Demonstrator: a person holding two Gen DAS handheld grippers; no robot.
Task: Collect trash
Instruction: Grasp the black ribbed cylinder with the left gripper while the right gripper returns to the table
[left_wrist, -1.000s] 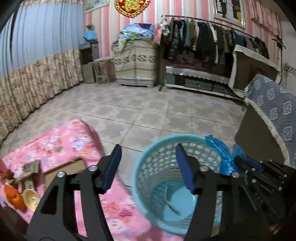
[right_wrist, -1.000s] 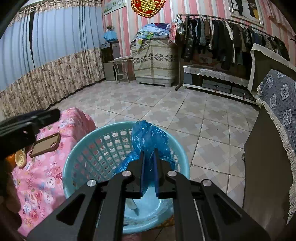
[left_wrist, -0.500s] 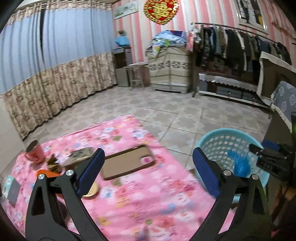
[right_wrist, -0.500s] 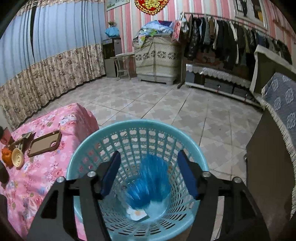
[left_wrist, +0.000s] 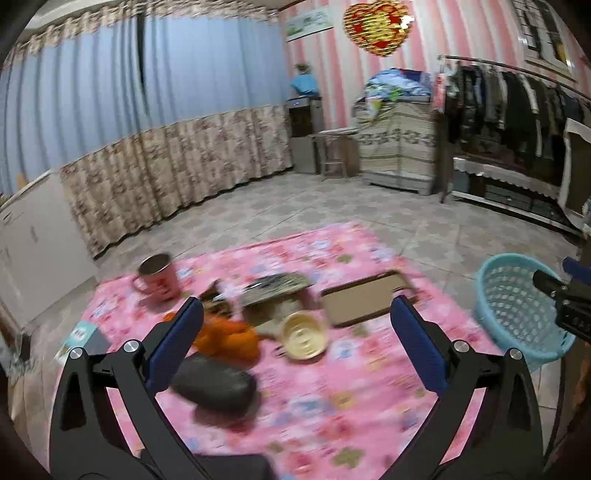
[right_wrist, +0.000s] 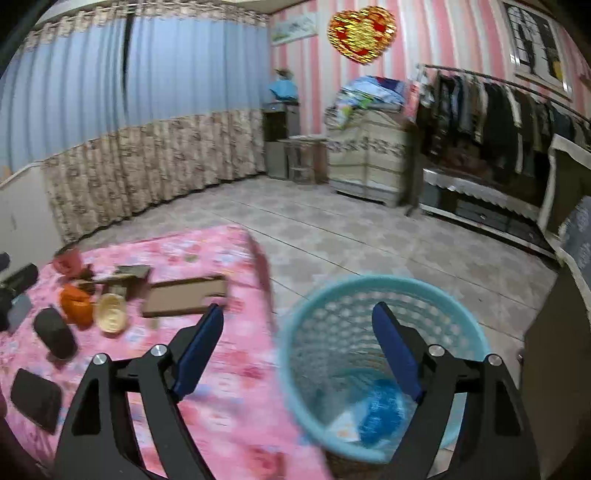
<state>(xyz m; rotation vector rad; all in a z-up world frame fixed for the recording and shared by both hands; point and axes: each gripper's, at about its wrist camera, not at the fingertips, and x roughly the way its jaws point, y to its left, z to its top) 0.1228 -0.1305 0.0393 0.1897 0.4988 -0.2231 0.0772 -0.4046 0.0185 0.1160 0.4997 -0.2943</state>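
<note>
A teal lattice basket (right_wrist: 384, 295) (left_wrist: 517, 291) stands on the floor to the right of the pink table (left_wrist: 332, 387). A crumpled blue bag (right_wrist: 380, 410) lies on the basket's bottom beside a pale scrap. My right gripper (right_wrist: 299, 349) hovers over the basket's left rim, its jaws opening with nothing between them. My left gripper (left_wrist: 295, 341) is over the table, jaws opening wide and empty. Beneath it lie orange peel (left_wrist: 229, 338), a cream round cup (left_wrist: 304, 334) and brown scraps (left_wrist: 275, 286).
On the table are a red mug (left_wrist: 159, 275), a phone in a brown case (left_wrist: 365, 297), a dark oval case (left_wrist: 214, 384) and a small booklet (left_wrist: 83, 338). A dark cabinet (right_wrist: 554, 362) stands right of the basket. Tiled floor lies beyond.
My right gripper let go of the blue bag, which dropped into the basket, then opened and drew left. My left gripper swung left from the basket to over the table and opened wider.
</note>
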